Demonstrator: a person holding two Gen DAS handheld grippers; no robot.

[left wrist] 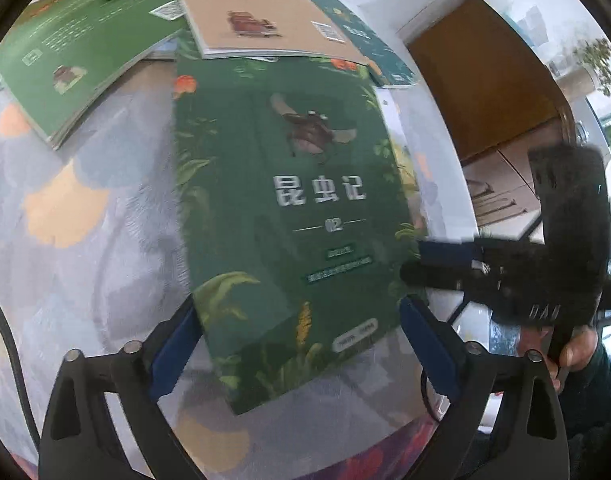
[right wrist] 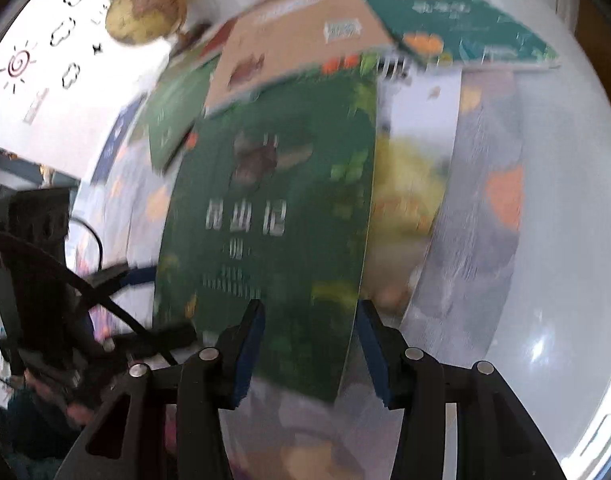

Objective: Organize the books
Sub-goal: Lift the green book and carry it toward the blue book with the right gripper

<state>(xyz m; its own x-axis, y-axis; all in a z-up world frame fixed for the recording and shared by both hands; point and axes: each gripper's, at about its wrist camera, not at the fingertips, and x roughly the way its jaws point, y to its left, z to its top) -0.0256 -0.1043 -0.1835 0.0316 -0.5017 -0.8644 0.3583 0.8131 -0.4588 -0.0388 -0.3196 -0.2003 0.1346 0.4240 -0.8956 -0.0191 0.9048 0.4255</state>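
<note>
Dark green beetle-cover book (left wrist: 289, 216) flat on patterned cloth (left wrist: 85, 208), far end tucked under tan book (left wrist: 261, 8), further green books fanned beyond. Left gripper (left wrist: 295, 344) above near end, jaws wide apart, pads clear of cover. Right gripper (right wrist: 309, 344) at book's right edge, jaws part-open; whether clamped, cannot tell through blur. Step in hand, probably: reaching for this book. Next: firm grip on an edge, then sliding free from under tan book.
</note>
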